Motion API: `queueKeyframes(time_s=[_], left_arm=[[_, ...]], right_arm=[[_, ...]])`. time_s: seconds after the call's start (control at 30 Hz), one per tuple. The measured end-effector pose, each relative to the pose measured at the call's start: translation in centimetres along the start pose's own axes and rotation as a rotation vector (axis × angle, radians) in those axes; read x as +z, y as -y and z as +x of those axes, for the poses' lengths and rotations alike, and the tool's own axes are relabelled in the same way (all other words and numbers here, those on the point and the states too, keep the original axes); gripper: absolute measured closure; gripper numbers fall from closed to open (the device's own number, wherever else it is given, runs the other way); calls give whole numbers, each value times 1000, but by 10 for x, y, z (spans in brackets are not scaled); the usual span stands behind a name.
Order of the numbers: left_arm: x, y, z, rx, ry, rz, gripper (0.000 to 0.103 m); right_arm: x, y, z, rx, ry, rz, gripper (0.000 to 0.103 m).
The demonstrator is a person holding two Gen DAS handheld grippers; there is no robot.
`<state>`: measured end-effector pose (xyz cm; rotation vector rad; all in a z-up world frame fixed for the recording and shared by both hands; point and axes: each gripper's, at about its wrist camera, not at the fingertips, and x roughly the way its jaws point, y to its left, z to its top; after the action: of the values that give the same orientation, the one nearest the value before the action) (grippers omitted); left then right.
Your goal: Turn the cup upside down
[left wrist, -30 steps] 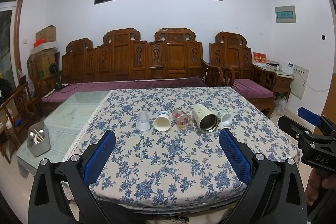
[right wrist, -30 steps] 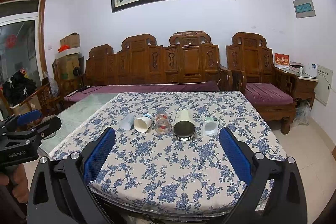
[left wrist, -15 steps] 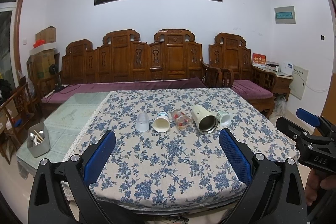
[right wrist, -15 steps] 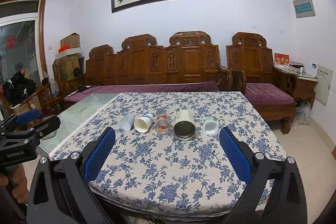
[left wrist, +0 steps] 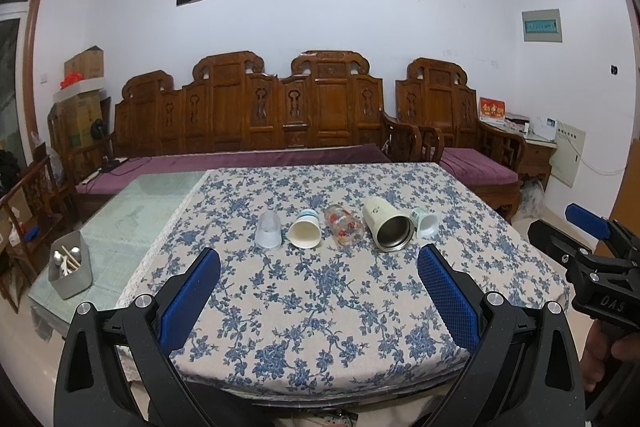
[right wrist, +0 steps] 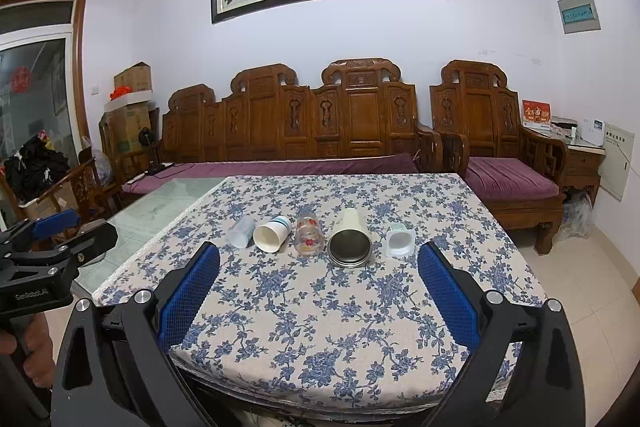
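Five vessels lie tipped on their sides in a row across the blue-flowered tablecloth [left wrist: 320,307], mouths toward both claws: a frosted clear plastic cup [left wrist: 269,230], a white paper cup with a blue band [left wrist: 305,229], a clear glass tumbler with red flower print [left wrist: 344,227], a cream steel-lined tumbler [left wrist: 387,230] and a small white plastic pot with a green rim [left wrist: 425,223].

Which one the task means, cannot tell. Each long axis runs roughly away from the claws, not across.

Left gripper [left wrist: 319,281]: blue pads spread wide, nothing between; row sits ahead, well apart, centred on the paper cup and glass.

Right gripper [right wrist: 319,277]: pads also spread, empty; row ahead, steel tumbler [right wrist: 350,243] dead centre, seemingly a little nearer.

Judgement: right claw better placed for the right-end cups, left for the frosted one.

Right view alone looks squarely into the tumbler's dark bore; left view alone shows a grey utensil caddy [left wrist: 71,269] off left on the bare glass tabletop [left wrist: 132,211].
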<state>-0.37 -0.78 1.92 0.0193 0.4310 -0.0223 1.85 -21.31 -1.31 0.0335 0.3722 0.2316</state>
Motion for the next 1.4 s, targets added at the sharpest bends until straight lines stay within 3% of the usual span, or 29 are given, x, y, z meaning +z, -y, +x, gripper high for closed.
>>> queueKeyframes(time_s=[0.2,0.43,0.87,1.2,1.4], left_arm=[[-1,-6,32,-18,-68,5,8],[-3,-9,94,-35,-175,48,8],[-4,-21,199,-58,-322,46,8],[8,-33,268,-90,-396,6,22],[13,-27,317,-117,-454,-6,23]], right_arm=[[-1,13,23,14,-35,10,3],[-9,30,84,29,-128,-5,4],[-21,50,208,83,-283,-9,18],[-33,42,273,138,-328,-42,28],[-51,51,294,152,-360,-17,30]])
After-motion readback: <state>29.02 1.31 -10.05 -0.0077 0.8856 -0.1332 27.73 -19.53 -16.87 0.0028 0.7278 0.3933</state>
